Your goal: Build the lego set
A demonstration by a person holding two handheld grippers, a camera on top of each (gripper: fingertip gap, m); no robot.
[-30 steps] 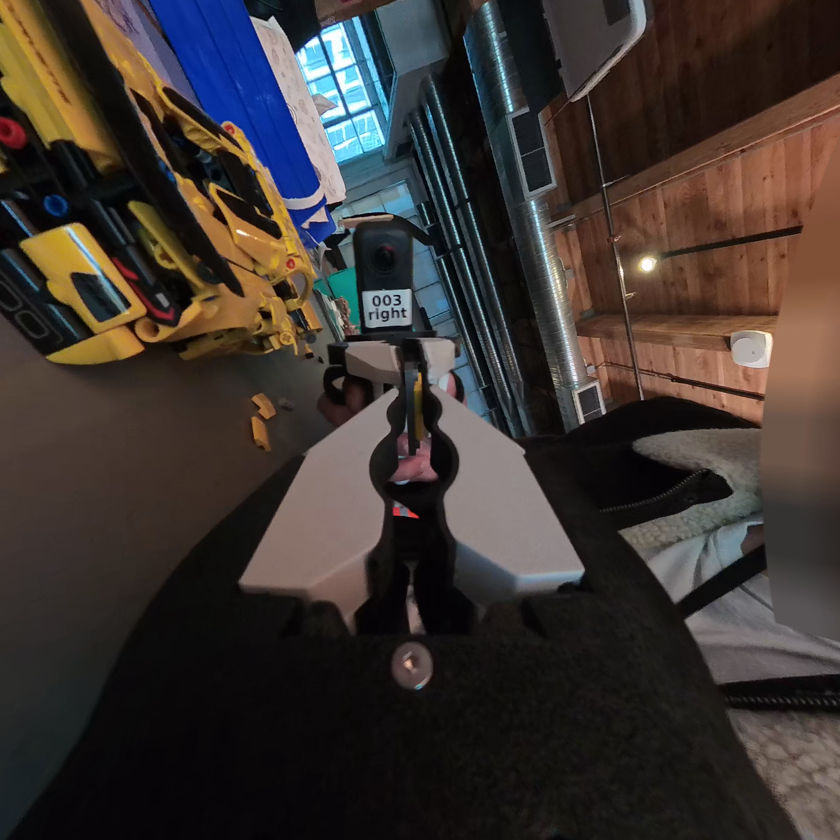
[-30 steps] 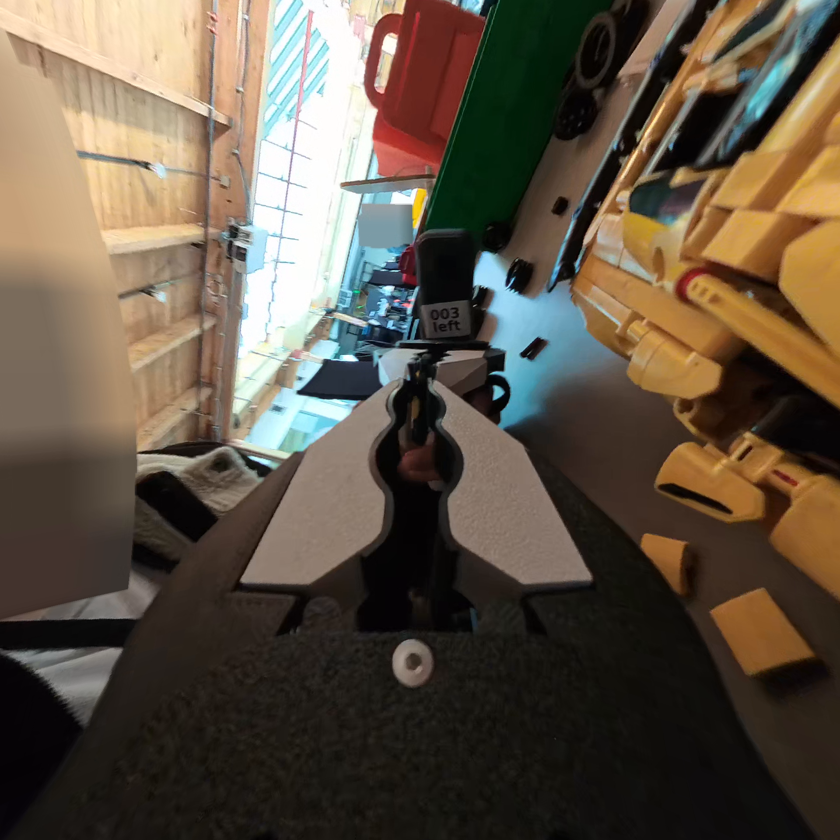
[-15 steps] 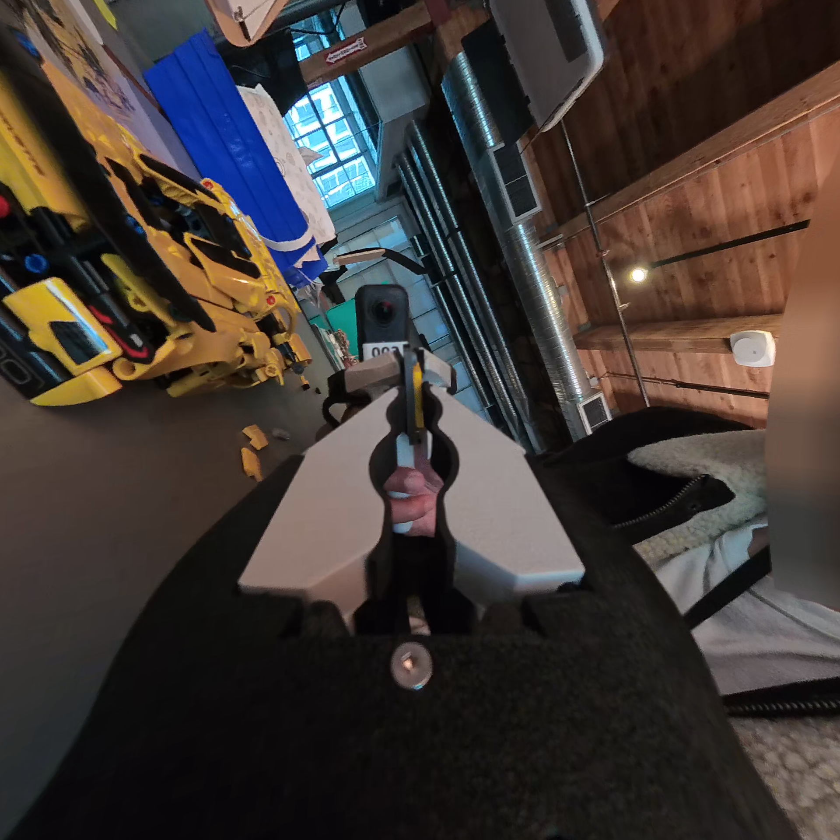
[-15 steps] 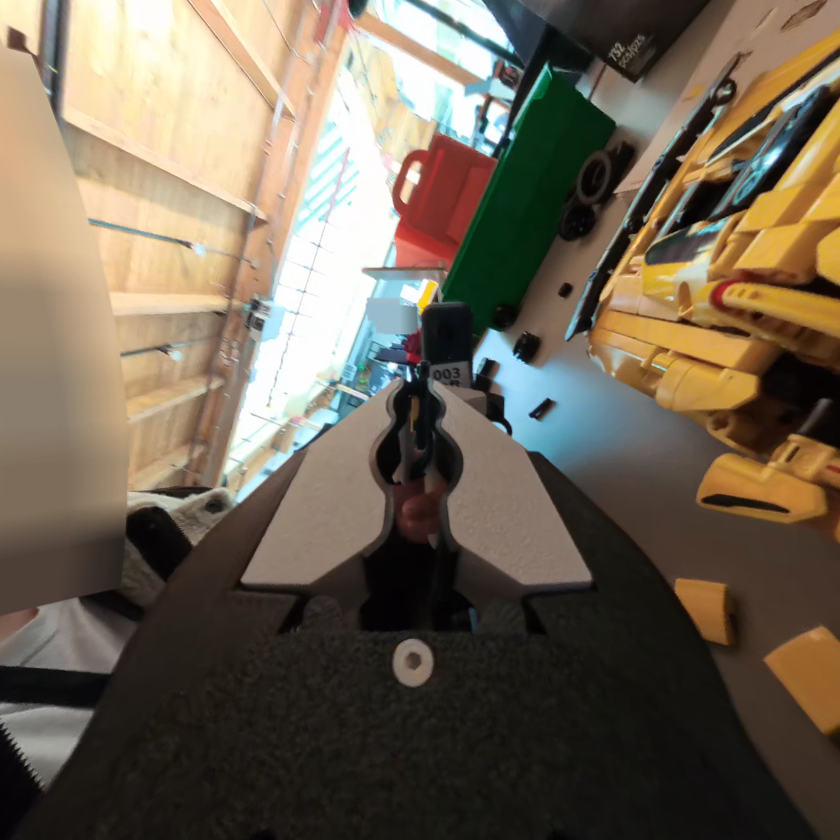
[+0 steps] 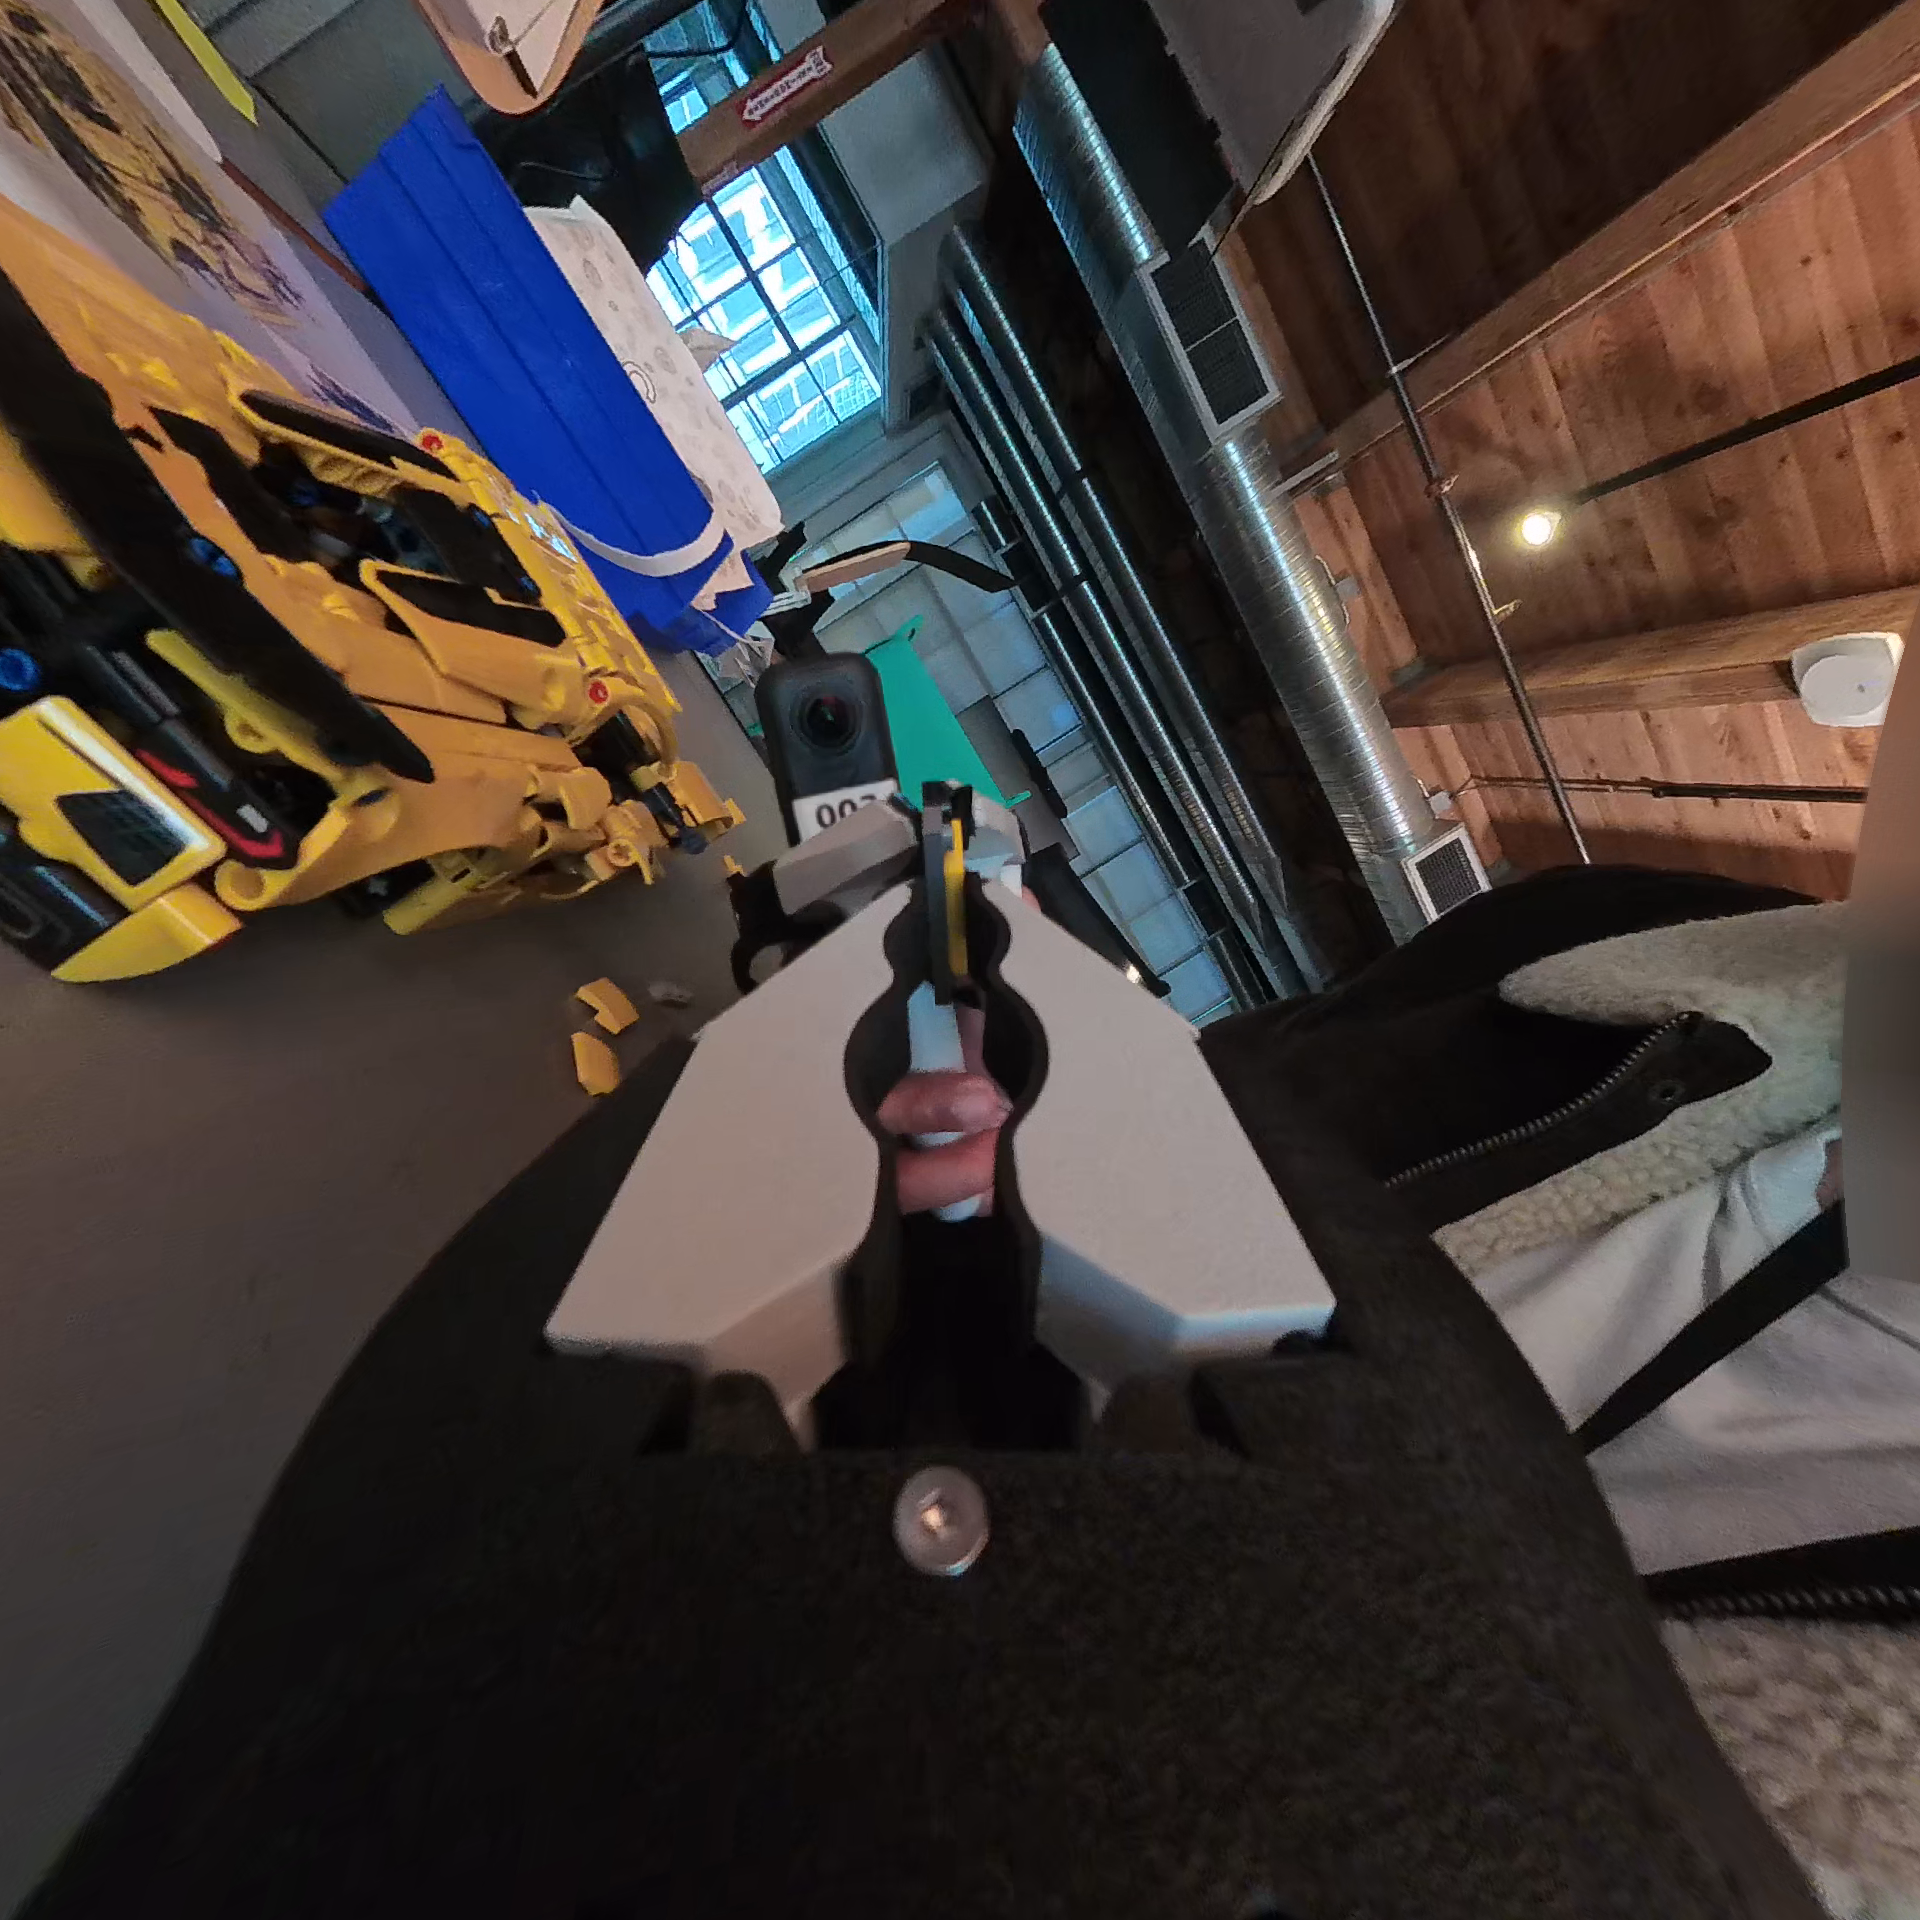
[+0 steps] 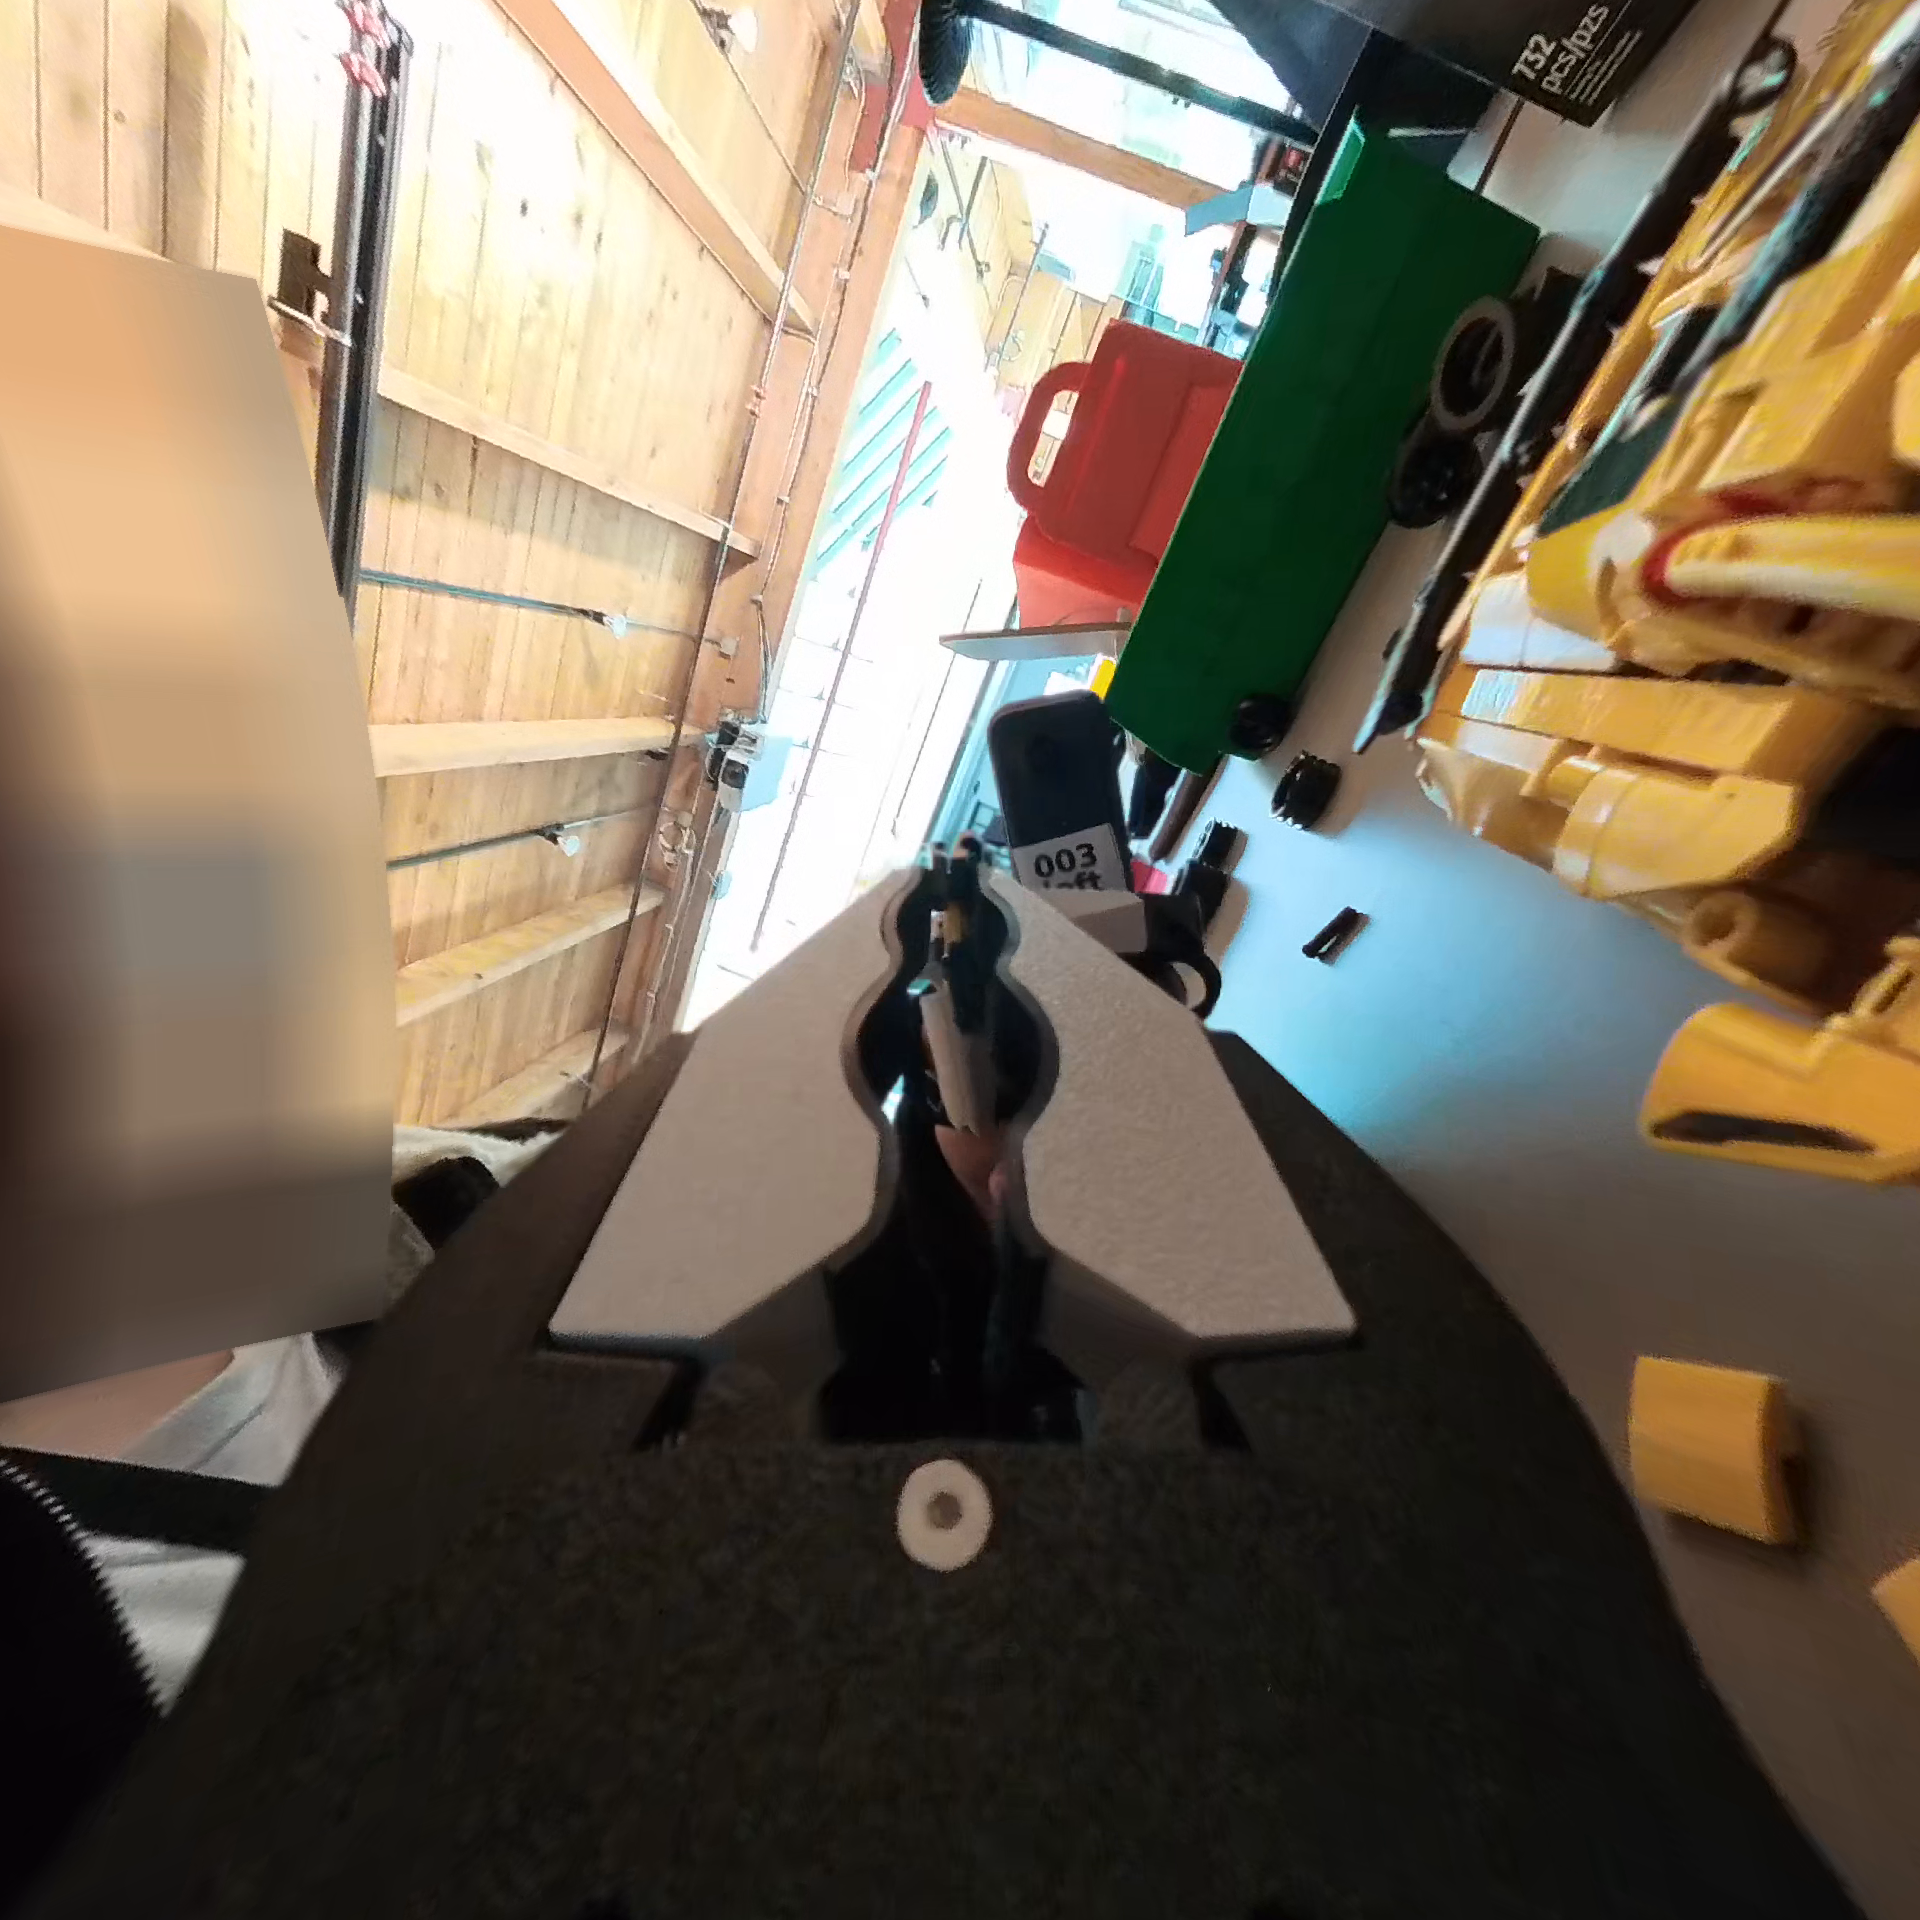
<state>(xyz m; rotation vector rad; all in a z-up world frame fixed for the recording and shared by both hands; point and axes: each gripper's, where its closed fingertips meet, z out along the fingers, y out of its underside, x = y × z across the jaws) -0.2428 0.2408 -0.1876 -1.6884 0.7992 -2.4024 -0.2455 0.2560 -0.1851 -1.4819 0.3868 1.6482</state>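
My left gripper [image 5: 945,831] is shut on a thin yellow and black lego piece [image 5: 954,920], held in the air beside the table. My right gripper [image 6: 951,873] is shut on a thin black piece with a bit of yellow [image 6: 954,925]. The two grippers point at each other, tip to tip; I cannot tell if they grip the same piece. The right gripper shows beyond my left fingertips [image 5: 852,857], and the left gripper shows beyond my right ones [image 6: 1107,920]. The big yellow lego car [image 5: 312,707] stands on the grey table [image 5: 260,1195], also in the right wrist view [image 6: 1662,623].
Loose yellow pieces lie on the table near the car [image 5: 603,1003] [image 6: 1704,1455]. A yellow panel [image 6: 1787,1091] lies by the car. Small black parts [image 6: 1309,790], black wheels [image 6: 1455,395], a green box [image 6: 1320,447], a red container [image 6: 1112,468] and a blue box [image 5: 540,343] stand farther off.
Both views have swung, and the car now sits farther to the side. The grippers have closed in on each other until their tips meet. Both stayed shut.
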